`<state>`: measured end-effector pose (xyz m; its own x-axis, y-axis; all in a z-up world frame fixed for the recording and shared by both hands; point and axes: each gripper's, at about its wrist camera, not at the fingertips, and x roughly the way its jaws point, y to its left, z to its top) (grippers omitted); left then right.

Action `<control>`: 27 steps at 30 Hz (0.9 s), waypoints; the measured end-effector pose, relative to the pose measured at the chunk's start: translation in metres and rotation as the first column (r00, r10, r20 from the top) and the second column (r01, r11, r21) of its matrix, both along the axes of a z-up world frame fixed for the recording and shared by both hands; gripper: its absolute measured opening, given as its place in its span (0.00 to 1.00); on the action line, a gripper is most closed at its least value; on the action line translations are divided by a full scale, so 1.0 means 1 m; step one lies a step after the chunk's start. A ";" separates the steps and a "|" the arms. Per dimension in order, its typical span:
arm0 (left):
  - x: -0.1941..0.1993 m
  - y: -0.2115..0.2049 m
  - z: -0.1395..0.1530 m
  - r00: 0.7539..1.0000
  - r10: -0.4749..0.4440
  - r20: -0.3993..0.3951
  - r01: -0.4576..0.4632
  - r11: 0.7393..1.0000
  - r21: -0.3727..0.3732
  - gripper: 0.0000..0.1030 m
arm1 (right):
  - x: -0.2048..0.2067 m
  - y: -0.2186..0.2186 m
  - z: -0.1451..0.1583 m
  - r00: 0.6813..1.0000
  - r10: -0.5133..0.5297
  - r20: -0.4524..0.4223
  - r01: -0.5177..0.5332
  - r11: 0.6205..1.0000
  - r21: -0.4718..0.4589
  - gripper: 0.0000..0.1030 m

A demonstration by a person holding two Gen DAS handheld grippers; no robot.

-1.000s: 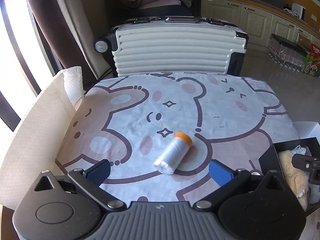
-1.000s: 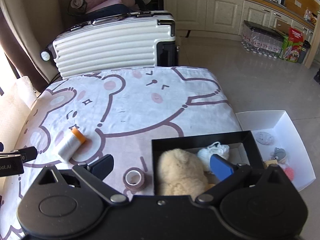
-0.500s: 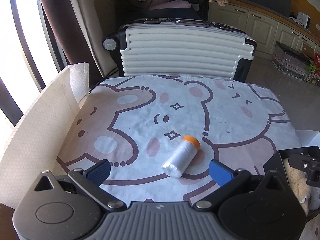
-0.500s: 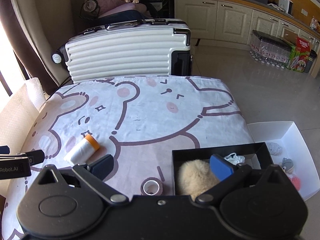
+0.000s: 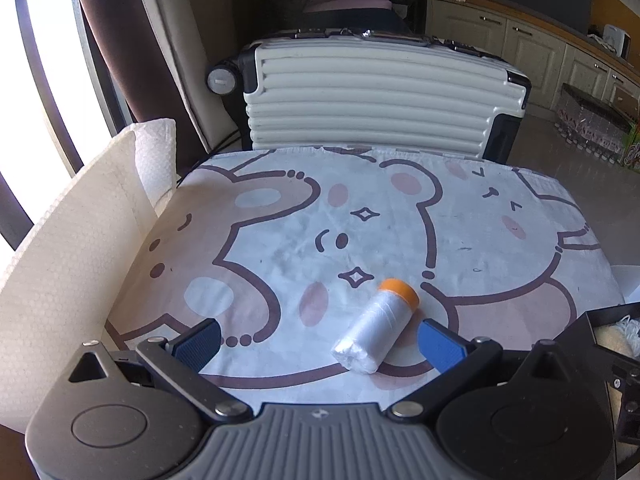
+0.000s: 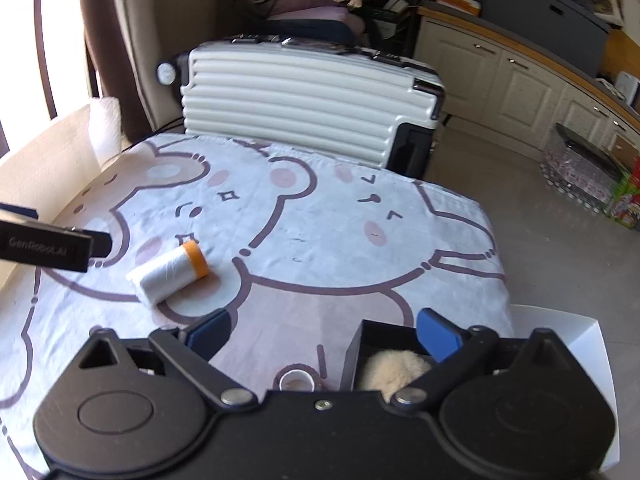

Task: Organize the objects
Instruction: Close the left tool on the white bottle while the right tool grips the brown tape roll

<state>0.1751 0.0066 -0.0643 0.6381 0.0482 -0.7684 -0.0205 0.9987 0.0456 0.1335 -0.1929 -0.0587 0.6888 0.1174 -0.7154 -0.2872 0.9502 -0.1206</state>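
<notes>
left gripper [image 5: 318, 338] is spread wide w/ nothing pinched; the roll [image 5: 374, 326] of clear plastic film w/ an orange end lies on its side on the cloth between the two blue pads, much nearer the right-hand pad [image 5: 440, 344], a thin gap visible, not touching. orange end points away from the camera & a bit to the right, crinkled white end toward the gripper. roll sits on the bear-print cloth [image 5: 400, 220] covering the table, over a brown outline of one bear. right gripper [image 6: 322, 336] is also open, jaws have just been closing a little, nothing between the pads; it hangs over the near right part of the cloth. in the right wrist view the same roll lies to the left of that gripper, well apart from it, w/ the left gripper's black finger reaching in from the left edge near it. under the right gripper's body a small ring of tape [image 6: 296, 380] lies flat on the cloth, just beside a black box [image 6: 354, 344] holding a fluffy cream plush [image 6: 394, 366]. a white tray [image 6: 588, 340] sits lower on the floor past the table's right edge. behind the table a white ribbed suitcase [image 5: 372, 100] lies on its side; a sheet of white foam wrap [image 5: 60, 260] stands along the table's left edge.
</notes>
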 end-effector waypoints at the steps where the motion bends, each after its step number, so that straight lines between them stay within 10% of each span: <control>1: 0.002 -0.001 -0.003 1.000 0.000 -0.007 0.000 1.000 0.002 1.00 | 0.001 0.001 -0.003 1.000 0.018 -0.010 -0.018 1.000 -0.007 0.89; 18: 0.043 -0.007 -0.039 0.997 -0.071 -0.044 0.065 0.990 -0.125 0.90 | 0.031 0.032 -0.066 0.918 0.263 -0.298 -0.303 0.948 -0.099 0.62; 27: 0.055 -0.015 -0.057 0.985 -0.154 -0.070 0.147 0.984 -0.096 0.79 | 0.034 0.047 -0.093 0.850 0.318 -0.420 -0.453 0.848 -0.275 0.61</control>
